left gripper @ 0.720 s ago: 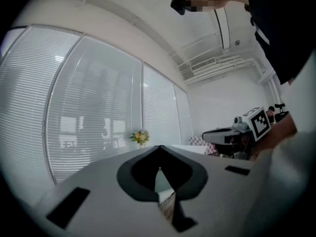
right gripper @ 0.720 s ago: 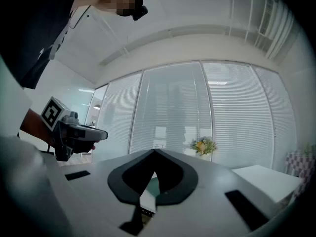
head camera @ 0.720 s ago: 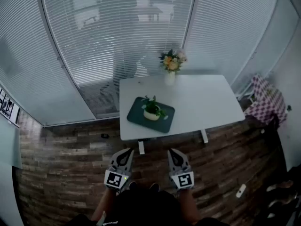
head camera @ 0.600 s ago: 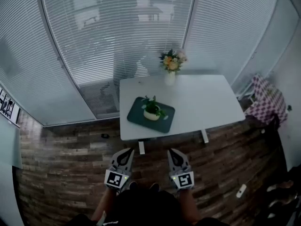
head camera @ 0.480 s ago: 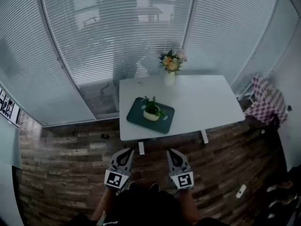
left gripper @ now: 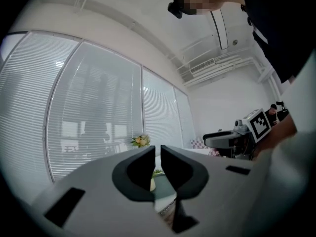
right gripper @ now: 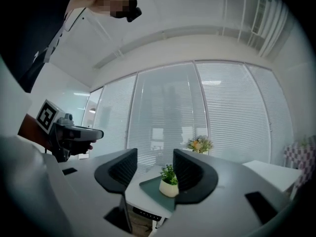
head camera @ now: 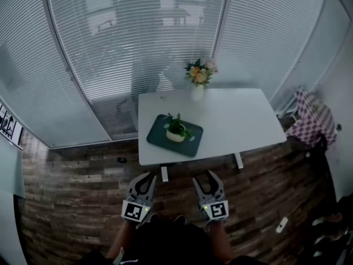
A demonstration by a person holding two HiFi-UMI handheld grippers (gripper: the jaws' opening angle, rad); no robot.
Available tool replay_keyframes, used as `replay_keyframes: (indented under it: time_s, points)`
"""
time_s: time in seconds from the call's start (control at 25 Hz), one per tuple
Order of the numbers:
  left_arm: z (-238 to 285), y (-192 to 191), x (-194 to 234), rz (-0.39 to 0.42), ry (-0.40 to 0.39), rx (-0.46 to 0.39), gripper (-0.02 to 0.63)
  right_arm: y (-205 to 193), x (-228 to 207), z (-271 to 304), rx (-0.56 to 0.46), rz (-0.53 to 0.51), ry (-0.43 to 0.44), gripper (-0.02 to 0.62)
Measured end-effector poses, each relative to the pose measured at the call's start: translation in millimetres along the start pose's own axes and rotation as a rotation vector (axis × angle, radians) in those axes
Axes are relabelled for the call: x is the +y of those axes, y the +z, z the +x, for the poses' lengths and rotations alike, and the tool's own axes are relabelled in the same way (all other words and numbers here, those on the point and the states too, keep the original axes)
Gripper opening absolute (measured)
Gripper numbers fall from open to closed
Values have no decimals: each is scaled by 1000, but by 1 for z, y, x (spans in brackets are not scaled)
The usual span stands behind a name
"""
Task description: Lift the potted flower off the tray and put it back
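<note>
Slatted blinds [head camera: 138, 37] close off the room far ahead of both jaw pairs, and a plank floor [head camera: 83, 186] lies under them. A white table [head camera: 237, 120] stands ahead of the jaws and well apart from them. A checked cloth [head camera: 311, 117] hangs far out to the right of the right jaws.

On the table's near left part sits a dark green tray [head camera: 159, 130]. The potted flower [head camera: 176, 132] stands upright on it, a small green plant in a white pot. In the right gripper view it shows in the gap between the jaws, close to the right jaw's edge but far ahead of it. A vase [head camera: 198, 77] of yellow and pink flowers stands at the table's far edge, beyond the tray.

The left gripper [head camera: 146, 179] points level with its jaws closed together and nothing in them; only a thin slit shows a sliver of pot and tray far ahead. The right gripper [head camera: 205, 176] points level too, its jaws standing moderately apart and empty. Each carries a cube with a black-and-white square marker.
</note>
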State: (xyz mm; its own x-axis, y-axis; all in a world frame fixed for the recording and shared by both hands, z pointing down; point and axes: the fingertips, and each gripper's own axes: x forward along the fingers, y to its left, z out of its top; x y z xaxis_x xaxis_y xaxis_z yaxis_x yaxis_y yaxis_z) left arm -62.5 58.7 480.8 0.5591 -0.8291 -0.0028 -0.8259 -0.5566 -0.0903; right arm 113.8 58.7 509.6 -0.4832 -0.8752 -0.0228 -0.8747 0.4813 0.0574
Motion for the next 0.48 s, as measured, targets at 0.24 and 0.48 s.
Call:
replay_keyframes:
  time_s: [0.24,0.48]
  points:
    - [7,-5,-8,-10,-6,21,227,-10,-5,-5,33,-38,24,311]
    - [6,-10,-21,-33,26,32,278,-11,-16,-19,15,-16,22,373]
